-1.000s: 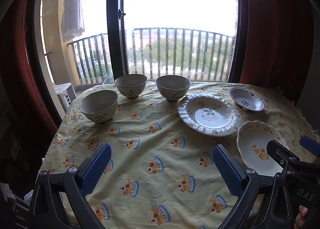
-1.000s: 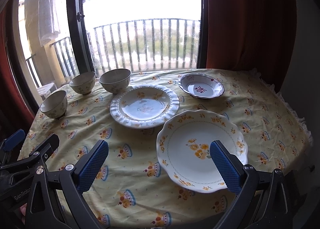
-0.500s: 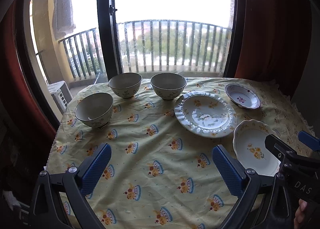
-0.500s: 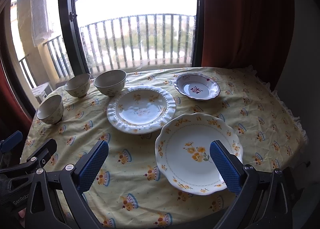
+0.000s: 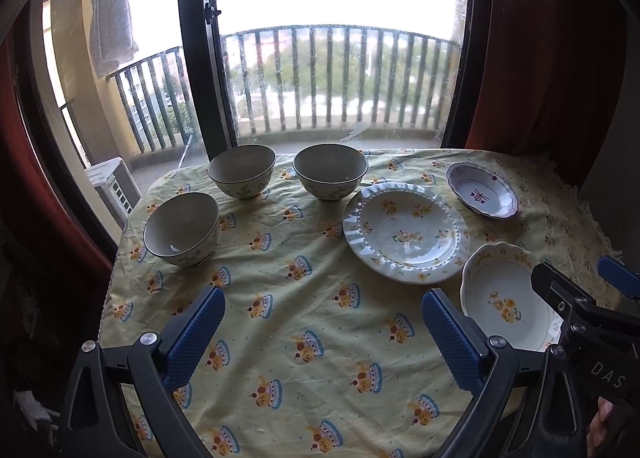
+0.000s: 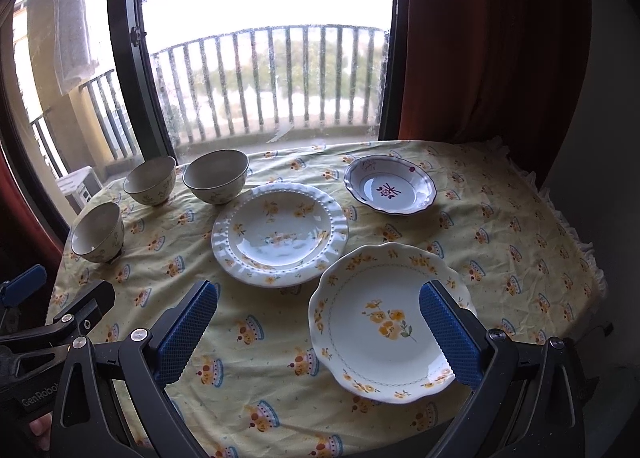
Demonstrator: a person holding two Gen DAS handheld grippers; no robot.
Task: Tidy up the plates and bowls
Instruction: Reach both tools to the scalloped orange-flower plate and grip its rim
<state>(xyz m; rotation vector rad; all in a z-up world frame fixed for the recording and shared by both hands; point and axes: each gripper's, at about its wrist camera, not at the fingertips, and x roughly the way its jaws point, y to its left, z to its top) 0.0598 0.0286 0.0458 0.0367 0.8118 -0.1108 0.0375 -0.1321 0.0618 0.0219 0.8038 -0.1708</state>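
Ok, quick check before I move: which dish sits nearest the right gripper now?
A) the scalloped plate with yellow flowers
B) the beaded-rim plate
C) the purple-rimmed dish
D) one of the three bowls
A: in the right wrist view the scalloped plate with yellow flowers lies just ahead of the open right gripper, its edge behind one fingertip.

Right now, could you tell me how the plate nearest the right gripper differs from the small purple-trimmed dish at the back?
The near plate carries yellow flowers; the purple-trimmed dish has a purple centre motif and purple edge line. The near plate looks wider and shallower, the dish smaller and deeper. The near plate lies at the front table edge, the dish toward the window. Both are white, scalloped, upright and empty.
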